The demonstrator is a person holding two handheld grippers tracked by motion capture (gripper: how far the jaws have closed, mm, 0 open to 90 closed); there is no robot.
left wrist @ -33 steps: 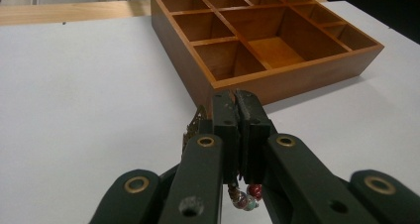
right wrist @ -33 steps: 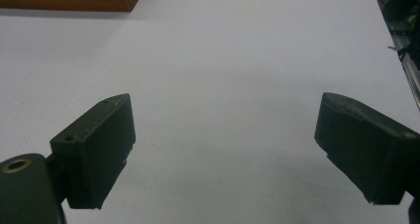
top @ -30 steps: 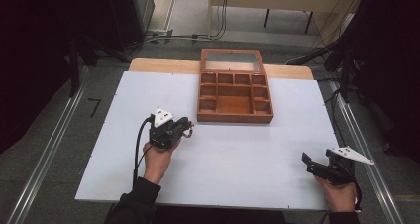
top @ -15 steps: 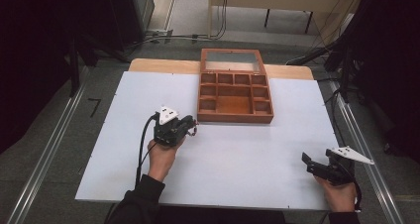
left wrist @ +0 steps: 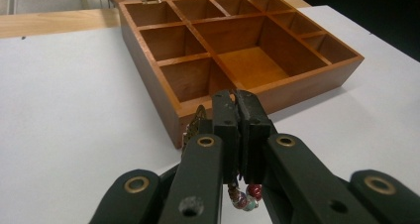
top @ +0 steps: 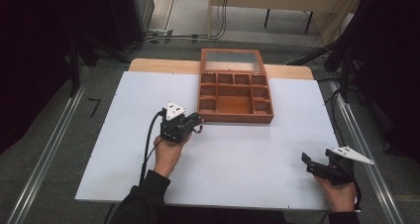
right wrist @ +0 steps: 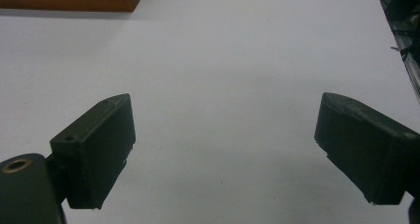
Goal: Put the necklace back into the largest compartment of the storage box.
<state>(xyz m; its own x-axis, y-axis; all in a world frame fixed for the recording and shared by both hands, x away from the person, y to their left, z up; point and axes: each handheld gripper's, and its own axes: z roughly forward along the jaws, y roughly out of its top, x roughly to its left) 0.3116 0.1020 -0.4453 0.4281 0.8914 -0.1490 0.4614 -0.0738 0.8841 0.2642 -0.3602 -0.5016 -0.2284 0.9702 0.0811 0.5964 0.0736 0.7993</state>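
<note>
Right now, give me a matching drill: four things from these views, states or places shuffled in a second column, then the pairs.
Things:
1. left gripper
2. right gripper
3. wooden box
4. beaded string

States or places:
A. lid open, compartments bare
B. fingers wide apart above the white table
C. hanging below shut fingers
D. shut, just short of the box's near left corner

Pairs: 1-D, 2-B, 3-A, 4-C

White-topped table (top: 237,169) with a bare wooden strip along the far edge; open wooden compartment box (top: 235,92) resting toward the far side
</note>
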